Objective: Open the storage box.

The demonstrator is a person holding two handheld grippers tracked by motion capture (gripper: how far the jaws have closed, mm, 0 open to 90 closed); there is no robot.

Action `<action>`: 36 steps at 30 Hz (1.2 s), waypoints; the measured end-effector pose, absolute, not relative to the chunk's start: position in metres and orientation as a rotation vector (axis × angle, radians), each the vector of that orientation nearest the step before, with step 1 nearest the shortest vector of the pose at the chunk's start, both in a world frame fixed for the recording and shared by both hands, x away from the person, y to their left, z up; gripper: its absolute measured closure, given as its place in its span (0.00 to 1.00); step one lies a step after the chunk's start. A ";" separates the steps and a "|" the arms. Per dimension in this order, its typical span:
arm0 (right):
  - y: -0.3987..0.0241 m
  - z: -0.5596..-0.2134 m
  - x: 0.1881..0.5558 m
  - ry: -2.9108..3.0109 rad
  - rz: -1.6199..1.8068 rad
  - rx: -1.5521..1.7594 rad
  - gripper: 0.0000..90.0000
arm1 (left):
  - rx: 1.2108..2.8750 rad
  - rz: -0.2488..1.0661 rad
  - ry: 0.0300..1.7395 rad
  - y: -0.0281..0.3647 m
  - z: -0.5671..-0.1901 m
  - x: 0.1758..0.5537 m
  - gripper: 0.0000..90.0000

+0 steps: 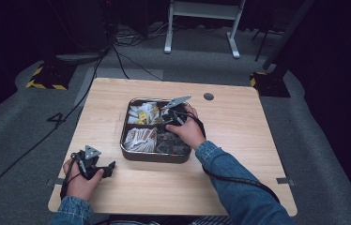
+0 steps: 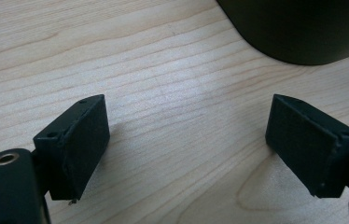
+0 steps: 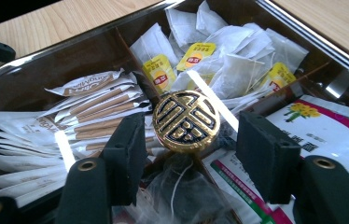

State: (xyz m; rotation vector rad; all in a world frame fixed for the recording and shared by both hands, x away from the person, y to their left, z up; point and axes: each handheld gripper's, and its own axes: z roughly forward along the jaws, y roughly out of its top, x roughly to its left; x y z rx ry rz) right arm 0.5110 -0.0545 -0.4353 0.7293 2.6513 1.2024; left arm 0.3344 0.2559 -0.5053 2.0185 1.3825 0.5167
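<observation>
Dark floor, trailing cables and a white frame's legs surround the pale wooden table (image 1: 239, 140) where you sit with a gripper in each hand. At the table's middle stands a metal tray (image 1: 152, 156), split into four compartments: white tea bags (image 3: 238, 60) with yellow tags fill the far left one, paper sachets (image 1: 139, 138) lie in the near left one, dark packets (image 1: 173, 145) fill the near right one, and packets printed with yellow flowers (image 3: 322, 126) sit in the far right one. Your right gripper (image 3: 189, 154) reaches into the tray from the near right, its hand (image 1: 187, 130) over the two right compartments. In the right gripper view its black jaws stand partly apart on either side of a round gold knob (image 3: 186, 121) with a dark ornamental pattern, set where the tray's dividers cross. The left jaw's pad lies just beside the knob's edge, while a clear gap remains at the right jaw, so the knob sits between them without being pinched. Your left gripper (image 2: 186, 149) rests on the table at the near left, well apart from the tray, held in your left hand (image 1: 80, 180). In the left gripper view its jaws are spread wide over bare wood with nothing between them, and the tray's dark wall rises at the far right.
</observation>
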 end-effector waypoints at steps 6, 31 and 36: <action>-0.046 -0.439 0.512 2.639 1.167 0.706 0.51 | 2.017 0.517 1.384 0.256 -0.505 0.334 0.16; -0.042 -0.443 0.509 2.604 1.195 0.662 0.65 | 2.020 0.517 1.380 0.256 -0.505 0.334 0.16; -0.042 -0.443 0.509 2.597 1.195 0.659 0.65 | 2.018 0.516 1.383 0.256 -0.505 0.334 0.16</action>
